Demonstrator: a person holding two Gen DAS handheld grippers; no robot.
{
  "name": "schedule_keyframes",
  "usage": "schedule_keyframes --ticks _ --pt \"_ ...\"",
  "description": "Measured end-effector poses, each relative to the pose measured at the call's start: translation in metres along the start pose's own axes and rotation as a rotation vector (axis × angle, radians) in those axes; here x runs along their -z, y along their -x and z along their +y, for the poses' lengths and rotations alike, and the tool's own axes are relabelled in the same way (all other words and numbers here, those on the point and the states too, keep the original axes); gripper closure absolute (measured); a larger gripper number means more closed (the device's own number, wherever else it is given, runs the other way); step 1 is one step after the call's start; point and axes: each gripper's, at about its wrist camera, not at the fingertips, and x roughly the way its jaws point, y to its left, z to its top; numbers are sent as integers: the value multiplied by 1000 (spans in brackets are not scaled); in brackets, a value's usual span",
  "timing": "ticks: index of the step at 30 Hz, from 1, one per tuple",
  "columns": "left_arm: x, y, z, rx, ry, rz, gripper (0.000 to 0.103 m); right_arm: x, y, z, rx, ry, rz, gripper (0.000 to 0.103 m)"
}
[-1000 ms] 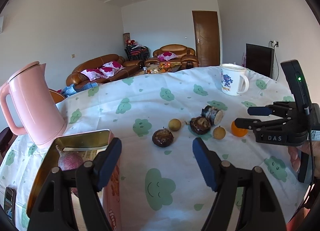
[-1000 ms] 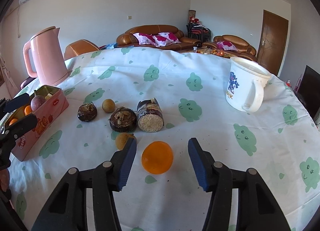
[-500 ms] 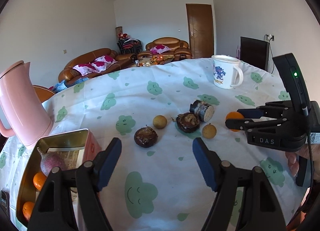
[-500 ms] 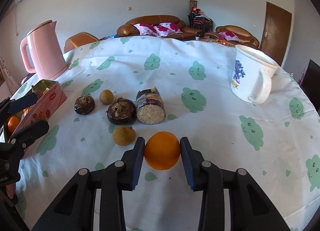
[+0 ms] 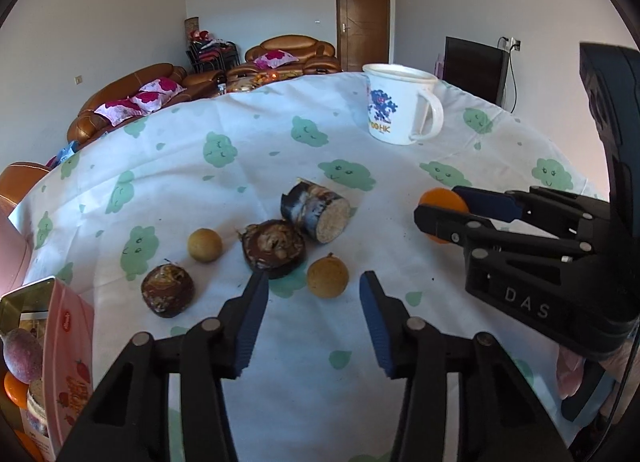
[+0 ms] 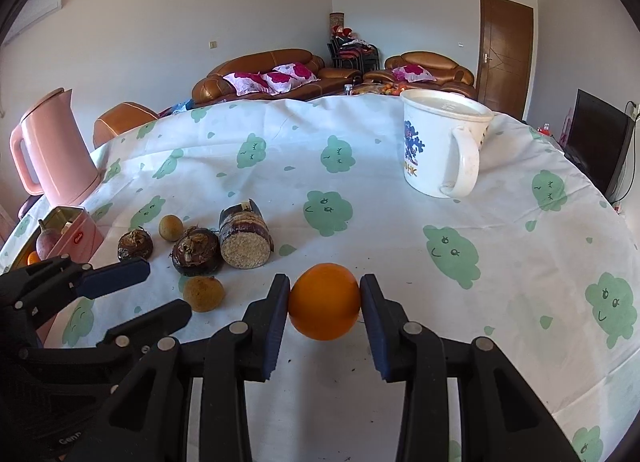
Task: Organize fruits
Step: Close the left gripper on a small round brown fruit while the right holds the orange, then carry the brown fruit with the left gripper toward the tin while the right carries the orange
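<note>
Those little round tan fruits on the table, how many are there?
2: one tan fruit nearest the left gripper, another tan fruit behind the dark lumps. The tin may hide more.

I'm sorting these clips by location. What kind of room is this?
Most likely a home living room: sofas with pillows, a TV, and a table under a cloud-print cloth.

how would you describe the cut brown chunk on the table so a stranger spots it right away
On the cloud-print tablecloth, look toward the white mug, then to the cluster of brown pieces nearer the pink tin. The chunk lies on its side, the only one with a flat, pale, grainy cut face.
</note>
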Motion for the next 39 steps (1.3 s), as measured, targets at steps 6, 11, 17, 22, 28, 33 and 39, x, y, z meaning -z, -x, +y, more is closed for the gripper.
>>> schedule_keyframes --ticks 6,11,17,22,28,33,39 --pt "-6 -18 -9 20 -15 44 65 0 1 -2 -13 -12 -9 65" --pt "-9 -27 -13 33 -27 72 70 0 2 -1 -19 -6 -14 65" --pt "-9 -33 -8 64 4 100 75 0 3 0 -27 -2 -20 65" --pt "-8 -23 -10 57 -6 52 75 1 6 1 -34 7 -36 65" --pt "-9 -12 -9 25 -8 -7 75 0 10 2 -45 15 -54 65" --pt "-9 -4 -2 12 22 -46 75 1 13 3 -50 19 -72 65" --pt "-7 5 2 -3 42 -96 75 2 19 5 -60 33 -102 65"
